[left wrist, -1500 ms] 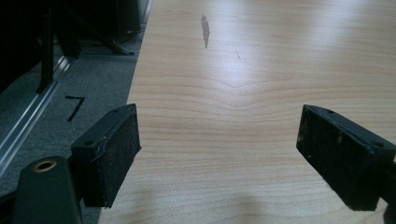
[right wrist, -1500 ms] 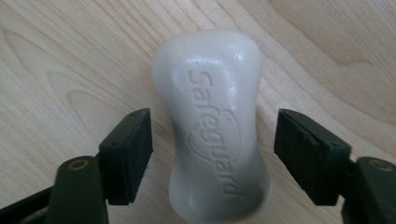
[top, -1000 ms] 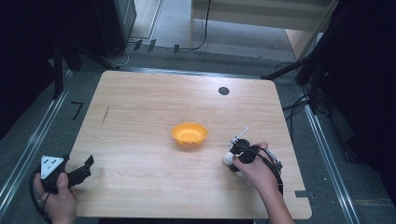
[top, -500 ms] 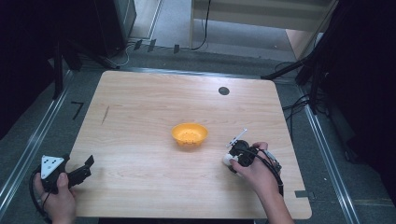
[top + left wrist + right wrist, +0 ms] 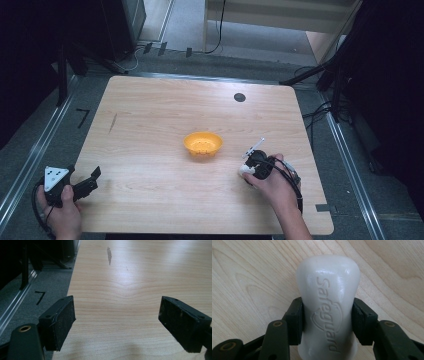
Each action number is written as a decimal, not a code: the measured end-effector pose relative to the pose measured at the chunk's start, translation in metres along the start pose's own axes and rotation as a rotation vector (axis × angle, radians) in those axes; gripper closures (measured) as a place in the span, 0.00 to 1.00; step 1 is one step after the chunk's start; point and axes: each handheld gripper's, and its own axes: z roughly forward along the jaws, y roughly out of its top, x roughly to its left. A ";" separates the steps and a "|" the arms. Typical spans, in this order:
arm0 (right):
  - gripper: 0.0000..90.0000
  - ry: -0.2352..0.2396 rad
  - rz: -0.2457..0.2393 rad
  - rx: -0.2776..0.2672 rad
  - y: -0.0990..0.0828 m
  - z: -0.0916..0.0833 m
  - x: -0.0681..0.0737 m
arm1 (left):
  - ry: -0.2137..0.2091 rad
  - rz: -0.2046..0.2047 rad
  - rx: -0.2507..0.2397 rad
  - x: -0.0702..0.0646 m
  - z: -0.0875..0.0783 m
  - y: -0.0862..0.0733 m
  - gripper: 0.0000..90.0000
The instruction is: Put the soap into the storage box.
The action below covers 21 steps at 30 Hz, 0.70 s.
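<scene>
Black two-jaw tool (image 5: 95, 173) (grey three-cornered plate, trailing cable), brass-coloured rivets

Orange bowl (image 5: 203, 143) sits mid-frame on wooden table (image 5: 150, 115); black round disc (image 5: 239, 97) upper right of tabletop, dark streak (image 5: 113, 122) at left, cables (image 5: 320, 107) on grey floor right.

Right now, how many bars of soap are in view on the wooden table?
1. The white embossed soap bar is clamped between the right gripper's black pads, near the wooden table's right front, beside the empty orange plastic bowl. Nothing suggests another hidden.
</scene>
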 end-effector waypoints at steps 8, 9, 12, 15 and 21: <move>0.57 0.008 -0.035 0.005 0.001 0.000 -0.001 | 0.000 -0.003 0.000 0.001 0.000 0.000 0.16; 0.57 0.011 -0.042 0.008 0.001 0.000 -0.002 | -0.001 -0.004 0.000 0.001 0.000 0.000 0.16; 0.57 0.022 -0.060 0.006 0.001 0.000 -0.003 | -0.003 -0.007 -0.003 0.001 0.000 0.000 0.16; 0.57 0.010 -0.088 0.018 0.002 -0.001 -0.003 | -0.002 -0.005 0.001 0.001 0.000 0.000 0.16; 0.57 0.010 -0.151 0.000 0.005 -0.009 -0.003 | -0.001 -0.005 0.002 0.001 0.000 0.000 0.16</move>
